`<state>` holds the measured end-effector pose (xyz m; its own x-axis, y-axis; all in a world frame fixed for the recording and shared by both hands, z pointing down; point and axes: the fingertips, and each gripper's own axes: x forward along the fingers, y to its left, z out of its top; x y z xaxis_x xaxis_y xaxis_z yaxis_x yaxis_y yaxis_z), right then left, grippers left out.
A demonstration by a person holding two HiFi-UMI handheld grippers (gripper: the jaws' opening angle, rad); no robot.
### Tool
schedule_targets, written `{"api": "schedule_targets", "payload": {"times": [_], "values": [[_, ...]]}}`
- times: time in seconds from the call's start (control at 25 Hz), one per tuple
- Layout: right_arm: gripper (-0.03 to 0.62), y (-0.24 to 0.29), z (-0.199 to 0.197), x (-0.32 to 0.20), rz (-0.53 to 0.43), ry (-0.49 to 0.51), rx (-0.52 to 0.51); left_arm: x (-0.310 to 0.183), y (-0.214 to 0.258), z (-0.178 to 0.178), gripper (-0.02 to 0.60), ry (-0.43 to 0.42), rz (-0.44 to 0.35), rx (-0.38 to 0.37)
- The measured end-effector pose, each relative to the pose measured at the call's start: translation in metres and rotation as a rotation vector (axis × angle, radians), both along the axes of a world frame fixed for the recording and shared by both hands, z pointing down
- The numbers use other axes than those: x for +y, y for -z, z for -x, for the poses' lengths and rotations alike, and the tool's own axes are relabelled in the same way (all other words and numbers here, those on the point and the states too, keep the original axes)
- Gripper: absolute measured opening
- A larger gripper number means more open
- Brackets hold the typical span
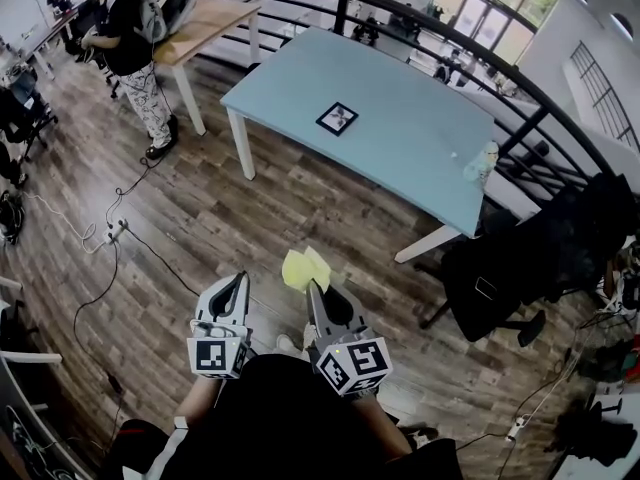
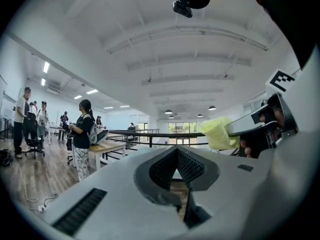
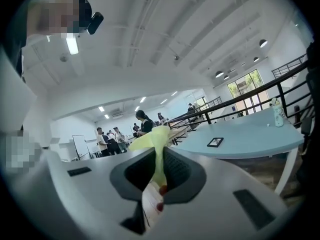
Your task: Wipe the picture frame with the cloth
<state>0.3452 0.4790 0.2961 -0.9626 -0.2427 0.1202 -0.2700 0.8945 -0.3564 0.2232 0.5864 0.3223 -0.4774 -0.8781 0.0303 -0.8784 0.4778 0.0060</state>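
A small black picture frame [image 1: 338, 118] [image 3: 215, 142] lies flat on the light blue table [image 1: 420, 138] [image 3: 255, 134], well ahead of both grippers. My right gripper [image 1: 318, 290] [image 3: 160, 160] is shut on a yellow cloth [image 1: 305, 268] [image 3: 153, 137], which sticks up past its tips. The cloth [image 2: 220, 133] also shows at the right of the left gripper view. My left gripper [image 1: 233, 290] [image 2: 177, 151] is held beside the right one, its jaws together with nothing in them. Both grippers hang over the wooden floor, short of the table.
A bottle [image 1: 483, 163] [image 3: 278, 115] stands near the table's right edge. A black chair [image 1: 530, 258] sits at the right, and a black railing [image 1: 480, 58] runs behind the table. A person [image 1: 125, 38] stands by a wooden desk [image 1: 205, 23] at the left. Cables [image 1: 110, 233] lie on the floor.
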Motion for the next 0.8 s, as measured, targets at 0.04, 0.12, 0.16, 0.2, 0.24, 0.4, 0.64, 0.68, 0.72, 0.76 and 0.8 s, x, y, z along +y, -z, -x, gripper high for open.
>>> {"api": "schedule_targets", "payload": {"times": [0.04, 0.12, 0.16, 0.2, 0.24, 0.4, 0.64, 0.68, 0.72, 0.76, 0.8], "values": [[0.035, -0.001, 0.002, -0.002, 0.000, -0.004, 0.004, -0.002, -0.001, 0.002, 0.000, -0.006, 0.007, -0.001], [0.035, -0.006, 0.006, -0.006, 0.006, -0.009, 0.014, -0.010, 0.000, 0.005, 0.000, -0.030, 0.008, -0.018], [0.035, -0.009, 0.008, -0.009, 0.008, -0.009, 0.021, -0.015, 0.001, 0.007, 0.000, -0.038, 0.001, -0.024], [0.035, -0.012, 0.011, -0.012, 0.008, -0.008, 0.028, -0.019, 0.000, 0.009, 0.000, -0.038, -0.003, -0.023], [0.035, -0.015, 0.015, -0.016, 0.008, -0.007, 0.033, -0.022, -0.002, 0.013, 0.000, -0.031, -0.003, -0.017], [0.035, -0.020, 0.034, -0.029, 0.013, -0.001, 0.031, -0.030, -0.014, 0.028, 0.000, -0.019, -0.003, 0.004], [0.035, -0.020, 0.063, -0.057, 0.016, 0.016, 0.028, -0.059, -0.006, 0.058, 0.000, 0.000, 0.011, -0.016], [0.035, -0.021, 0.066, -0.064, 0.018, 0.014, 0.027, -0.063, -0.006, 0.062, 0.000, 0.004, 0.014, -0.019], [0.035, -0.021, 0.069, -0.070, 0.022, 0.010, 0.026, -0.068, -0.006, 0.066, 0.000, 0.007, 0.019, -0.021], [0.035, -0.021, 0.072, -0.077, 0.027, 0.006, 0.025, -0.074, -0.006, 0.070, 0.000, 0.011, 0.023, -0.020], [0.035, -0.020, 0.075, -0.083, 0.032, 0.002, 0.024, -0.079, -0.006, 0.073, 0.000, 0.011, 0.024, -0.018]]}}
